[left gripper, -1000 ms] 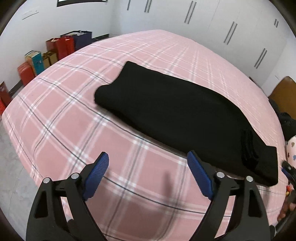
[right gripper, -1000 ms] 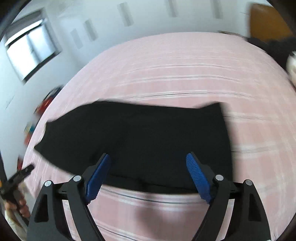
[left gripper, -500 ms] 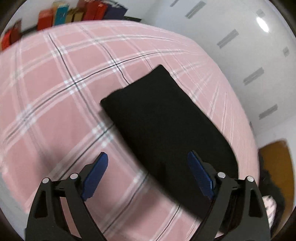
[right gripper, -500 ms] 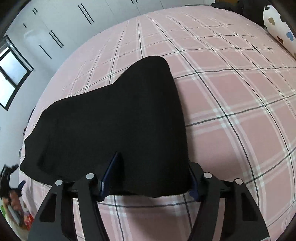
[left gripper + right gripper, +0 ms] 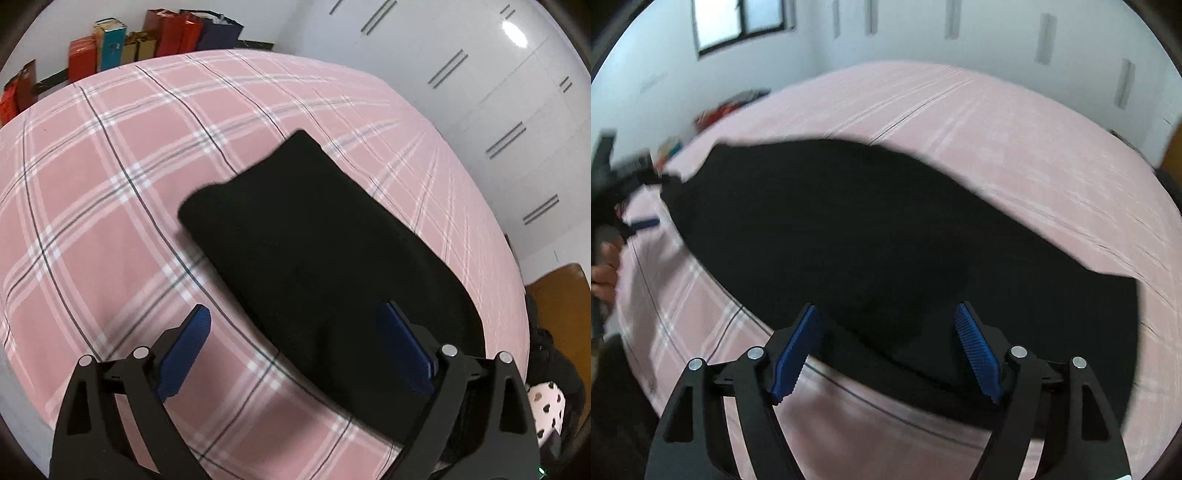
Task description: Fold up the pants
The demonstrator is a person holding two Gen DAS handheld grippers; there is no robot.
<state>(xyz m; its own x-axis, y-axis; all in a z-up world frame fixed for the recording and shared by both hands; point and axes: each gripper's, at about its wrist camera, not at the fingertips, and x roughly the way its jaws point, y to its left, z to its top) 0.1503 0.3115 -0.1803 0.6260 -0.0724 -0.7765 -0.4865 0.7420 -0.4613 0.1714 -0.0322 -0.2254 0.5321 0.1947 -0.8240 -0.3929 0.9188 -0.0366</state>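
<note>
Pants (image 5: 325,258) folded flat — bare bedspread (image 5: 110,229) along left edge.

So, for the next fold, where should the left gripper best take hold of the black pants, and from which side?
Probably the narrow leg end of the black pants, at the near corner by the left gripper. Come from the open pink bedsheet side, low, sliding one finger under the edge: the cloth lies flat there with a free straight hem, and the open fingers already straddle that edge.

Bright daylight, fisheye-bent edges; right wrist view blurred, seemingly by motion.
</note>
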